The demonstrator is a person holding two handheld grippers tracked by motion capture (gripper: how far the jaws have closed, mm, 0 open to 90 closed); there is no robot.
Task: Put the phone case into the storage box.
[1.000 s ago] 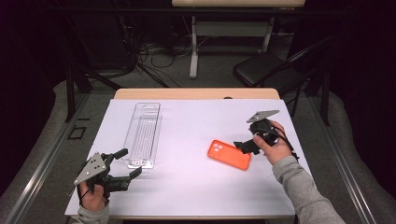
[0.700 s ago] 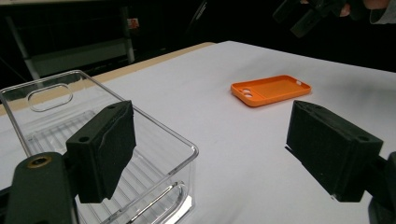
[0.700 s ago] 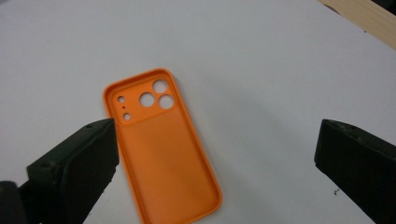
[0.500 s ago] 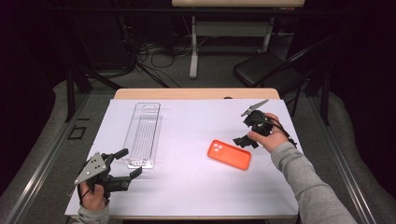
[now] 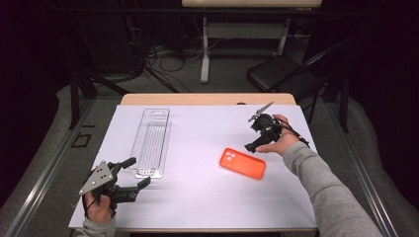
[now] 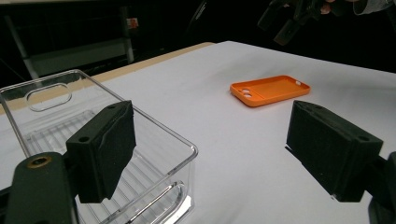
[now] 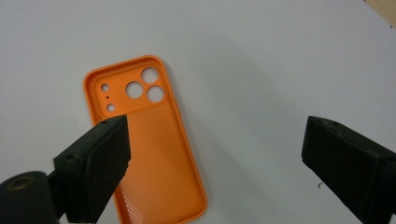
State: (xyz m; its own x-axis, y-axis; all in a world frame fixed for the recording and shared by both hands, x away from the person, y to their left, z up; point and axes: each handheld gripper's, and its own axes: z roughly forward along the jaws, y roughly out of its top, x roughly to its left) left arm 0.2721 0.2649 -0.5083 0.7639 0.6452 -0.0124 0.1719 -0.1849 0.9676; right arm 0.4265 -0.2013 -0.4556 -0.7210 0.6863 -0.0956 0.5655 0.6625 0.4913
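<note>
The left gripper point(image 5: 132, 180), at the lower left of the high view, is black and carries a grey three-cornered plate with small holes on top; in its own view each blocky black jaw shows a small screw hole, and a brass-coloured ring sits at the lower left corner. The right gripper point(image 5: 253, 140), right of centre in the high view, is black too, with a thin grey plate and a dark cable trailing off. A grey sleeve point(image 5: 330, 197) covers the right forearm to the wrist, and a grey cuff shows at the left wrist.
</note>
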